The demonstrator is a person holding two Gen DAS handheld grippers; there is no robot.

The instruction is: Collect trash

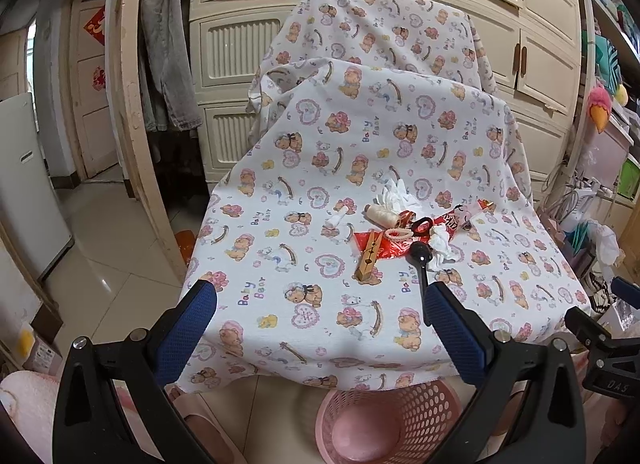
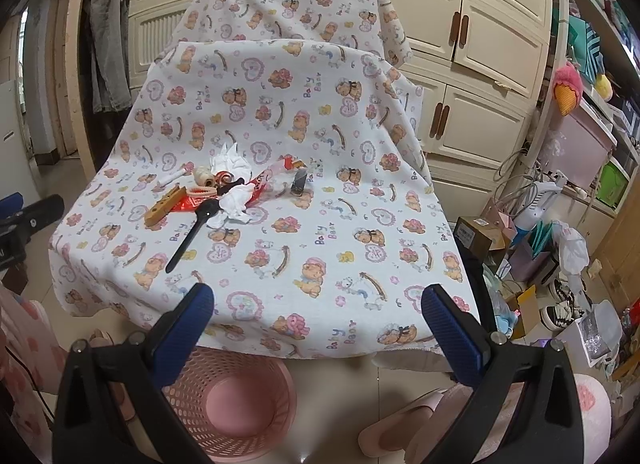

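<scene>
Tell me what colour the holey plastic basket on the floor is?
Pink. The round perforated plastic basket shows best in the right wrist view.

Table under bear-print white cloth (image 2: 280, 248): fully covered, shape and legs hidden.
Pink perforated plastic basket (image 1: 384, 420): near rim cut by bottom edge in left wrist view, side hidden behind black gripper frame.
Black plastic spoon (image 1: 420, 264): handle end hidden behind blue finger pad (image 1: 452, 328) in left wrist view.
Red foil wrapper (image 2: 260, 184): print too small to read.
Small items in pile around crumpled white tissue (image 2: 236, 200): overlapping, hard to separate.
</scene>
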